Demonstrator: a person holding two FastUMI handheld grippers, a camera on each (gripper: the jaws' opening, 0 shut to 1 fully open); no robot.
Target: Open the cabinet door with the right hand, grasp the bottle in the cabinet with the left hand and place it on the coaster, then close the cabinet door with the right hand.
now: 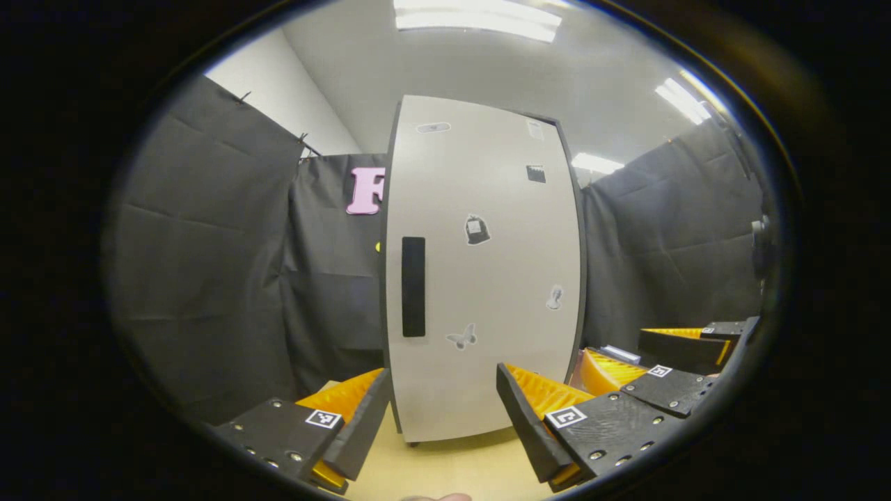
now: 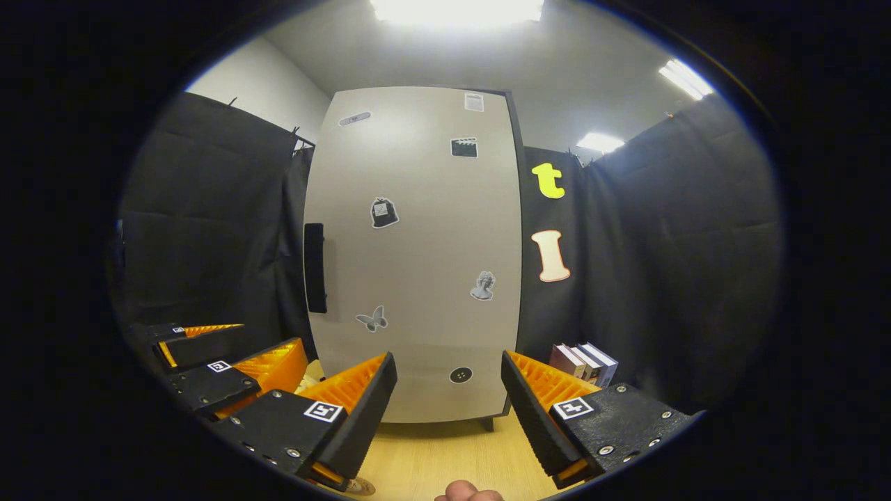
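Note:
A tall light-grey cabinet (image 1: 487, 278) (image 2: 418, 264) stands on the wooden table with its door shut, so its inside is hidden. Small stickers dot the door, and a black vertical handle (image 1: 413, 287) (image 2: 314, 268) sits on its left side. My left gripper (image 1: 442, 424) is open, level with the door's lower part and a short way in front of it. My right gripper (image 2: 445, 417) is open too, facing the door's bottom and holding nothing. In the left gripper view the right gripper (image 1: 644, 356) shows at the right. In the right gripper view the left gripper (image 2: 237, 348) shows at the left.
The wooden tabletop (image 1: 452, 466) (image 2: 431, 459) runs from the fingers to the cabinet's foot. A few books (image 2: 585, 362) lie to the right of the cabinet by the black cloth wall. A small round brownish edge (image 2: 358, 487) peeks out beneath my right gripper's left finger.

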